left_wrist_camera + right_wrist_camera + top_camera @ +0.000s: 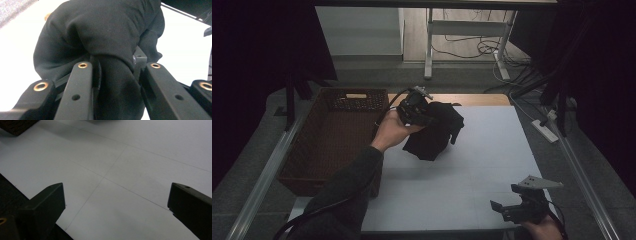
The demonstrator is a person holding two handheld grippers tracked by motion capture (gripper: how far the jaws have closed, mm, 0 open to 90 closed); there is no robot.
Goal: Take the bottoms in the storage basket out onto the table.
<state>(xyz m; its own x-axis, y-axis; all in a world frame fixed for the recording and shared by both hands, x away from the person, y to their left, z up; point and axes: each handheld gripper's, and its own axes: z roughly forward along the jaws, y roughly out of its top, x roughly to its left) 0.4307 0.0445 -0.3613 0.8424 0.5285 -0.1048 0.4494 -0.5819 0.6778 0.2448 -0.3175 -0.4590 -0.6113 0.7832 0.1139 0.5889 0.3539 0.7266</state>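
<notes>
While the left tool [428,113] is clenched on a bunch of the black cloth [434,131], the cloth hangs from it over the worktop [472,165], just right of the basket [332,135]. Grasping looks done; dropping it into the basket likely remains. The right tool [512,206] waits released, well apart.

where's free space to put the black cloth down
Bare white table lies between the black cloth and the right gripper, and along its far right. The wicker basket looks empty. Crowded only around the left gripper.
</notes>
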